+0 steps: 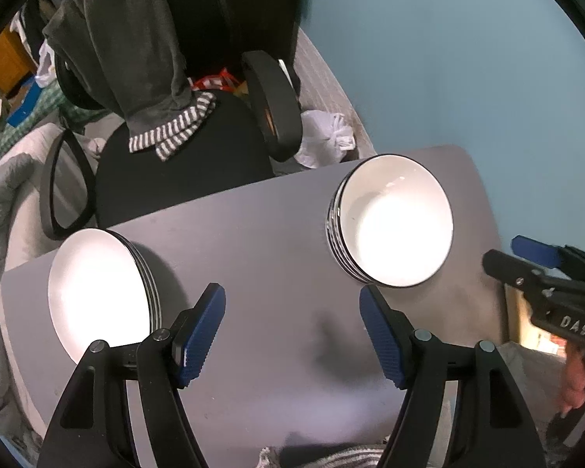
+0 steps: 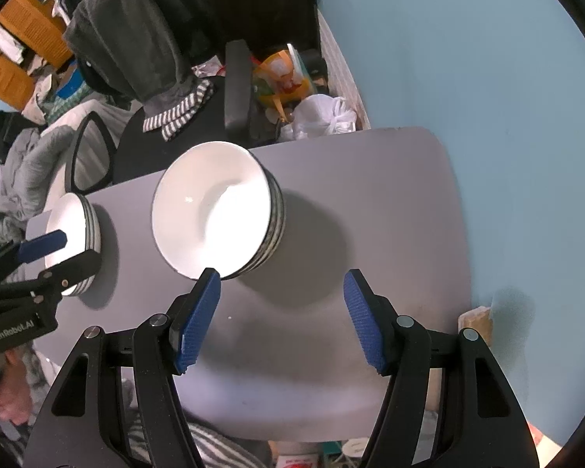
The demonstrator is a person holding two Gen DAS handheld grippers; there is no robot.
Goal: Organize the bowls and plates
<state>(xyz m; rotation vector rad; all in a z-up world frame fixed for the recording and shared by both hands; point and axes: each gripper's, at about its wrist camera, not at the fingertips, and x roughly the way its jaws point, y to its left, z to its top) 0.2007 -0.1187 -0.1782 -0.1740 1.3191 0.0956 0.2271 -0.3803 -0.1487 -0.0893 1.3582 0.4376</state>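
Note:
A stack of white plates (image 1: 97, 288) with dark rims sits at the grey table's (image 1: 261, 234) left edge. A stack of white bowls (image 1: 394, 222) stands at the far right. My left gripper (image 1: 292, 331) is open and empty, hovering between the two stacks. In the right wrist view the bowls (image 2: 214, 210) are just ahead and left of my open, empty right gripper (image 2: 280, 312). The plates (image 2: 74, 230) sit further left, partly behind the left gripper (image 2: 46, 257). The right gripper also shows in the left wrist view (image 1: 526, 261).
A black office chair (image 1: 183, 163) draped with a grey towel (image 1: 128, 46) stands behind the table. A white plastic bag (image 1: 323, 136) lies by the blue wall (image 1: 468, 58). Clutter and bedding fill the floor at left.

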